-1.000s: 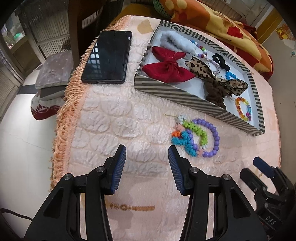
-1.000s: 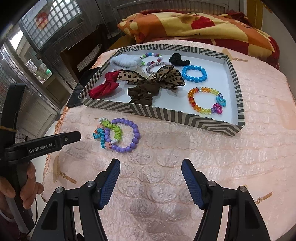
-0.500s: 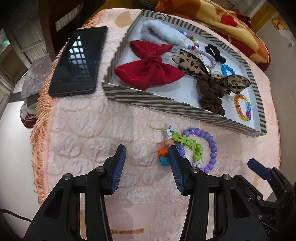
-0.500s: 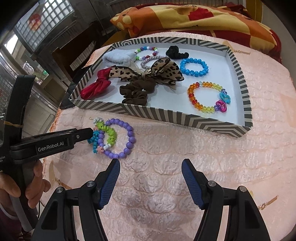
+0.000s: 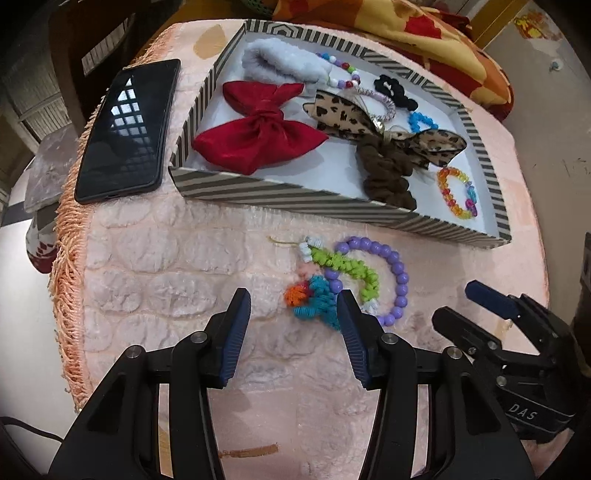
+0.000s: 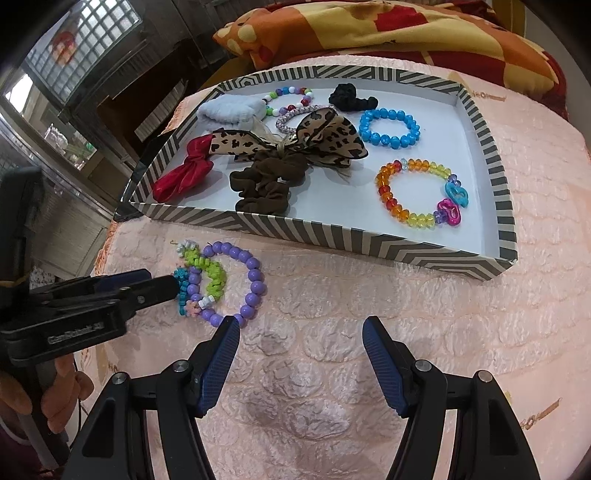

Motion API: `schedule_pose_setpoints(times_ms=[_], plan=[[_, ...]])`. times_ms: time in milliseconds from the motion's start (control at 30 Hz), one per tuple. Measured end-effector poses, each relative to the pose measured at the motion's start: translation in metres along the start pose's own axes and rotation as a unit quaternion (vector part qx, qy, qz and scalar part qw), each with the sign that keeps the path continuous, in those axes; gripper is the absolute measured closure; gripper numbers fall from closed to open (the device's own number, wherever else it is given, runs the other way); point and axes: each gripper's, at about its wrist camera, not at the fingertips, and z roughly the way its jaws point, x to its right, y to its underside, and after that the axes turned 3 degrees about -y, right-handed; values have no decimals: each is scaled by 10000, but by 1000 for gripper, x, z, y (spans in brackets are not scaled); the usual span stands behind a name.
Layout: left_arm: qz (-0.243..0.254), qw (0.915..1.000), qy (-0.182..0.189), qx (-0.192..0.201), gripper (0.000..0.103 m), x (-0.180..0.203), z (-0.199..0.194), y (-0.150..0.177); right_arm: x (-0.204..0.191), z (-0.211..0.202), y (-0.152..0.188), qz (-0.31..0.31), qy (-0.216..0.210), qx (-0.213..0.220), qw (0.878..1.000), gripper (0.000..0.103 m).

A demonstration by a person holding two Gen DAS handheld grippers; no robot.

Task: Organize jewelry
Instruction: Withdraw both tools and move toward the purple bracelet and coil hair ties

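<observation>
A purple bead bracelet [image 5: 397, 275] [image 6: 255, 280] and a green, teal and orange knotted bracelet [image 5: 325, 280] [image 6: 207, 277] lie tangled on the pink bedspread in front of the striped tray [image 5: 295, 195] [image 6: 332, 240]. My left gripper [image 5: 291, 306] is open, its right finger touching the teal end of the knotted bracelet; it also shows in the right wrist view [image 6: 162, 286]. My right gripper [image 6: 301, 332] is open and empty, its left finger just below the purple bracelet; it shows in the left wrist view [image 5: 487, 297].
The tray holds a red bow [image 5: 258, 136], a leopard bow [image 6: 295, 142], a brown scrunchie [image 6: 266, 184], a blue bracelet [image 6: 389, 129] and a rainbow bracelet [image 6: 417, 192]. A black phone [image 5: 129, 129] lies left of the tray. A patterned blanket [image 6: 388, 29] lies behind.
My left gripper moved forward and right until its right finger reached the knotted bracelet. My right gripper moved closer to the bracelets. Both stayed open.
</observation>
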Motion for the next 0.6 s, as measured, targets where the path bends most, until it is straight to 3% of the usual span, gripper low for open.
schedule_pose_setpoints(times_ms=[333,600], plan=[[-233,9983,-518,-107,55,-28,1,5,-8,4,-4,-154,-106,-19,9998,36],[-247,9996,-56,90,55,-26,-12,2,-11,14,-9,-202,-70,-17,9998,36]])
